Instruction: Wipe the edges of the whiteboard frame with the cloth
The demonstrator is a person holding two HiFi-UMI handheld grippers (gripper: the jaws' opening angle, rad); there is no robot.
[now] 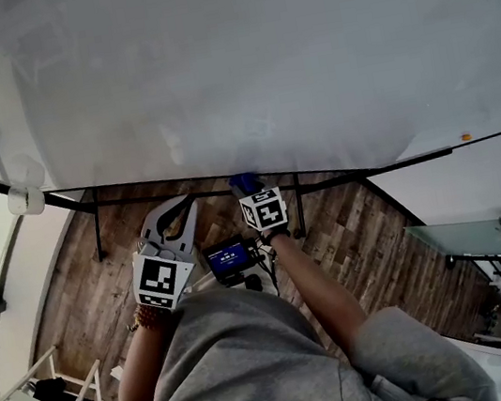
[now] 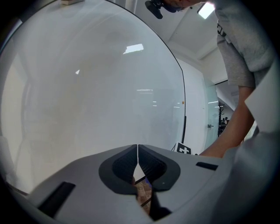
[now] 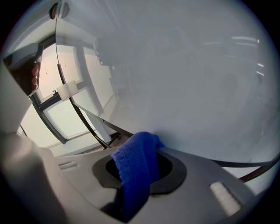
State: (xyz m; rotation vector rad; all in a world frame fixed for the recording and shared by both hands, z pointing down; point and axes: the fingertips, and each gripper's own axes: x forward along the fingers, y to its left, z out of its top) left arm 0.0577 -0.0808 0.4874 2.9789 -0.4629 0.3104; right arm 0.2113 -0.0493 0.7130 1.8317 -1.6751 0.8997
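Right gripper [image 1: 247, 189] pinches cloth [image 3: 135, 175] up against the frame [image 3: 236, 163] bottom edge for wiping; left gripper [image 2: 138, 157], pressed together and empty, hangs clear.

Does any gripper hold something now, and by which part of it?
The right gripper holds the cloth by a bunched fold that sticks out past the jaws. The left gripper is shut on nothing.
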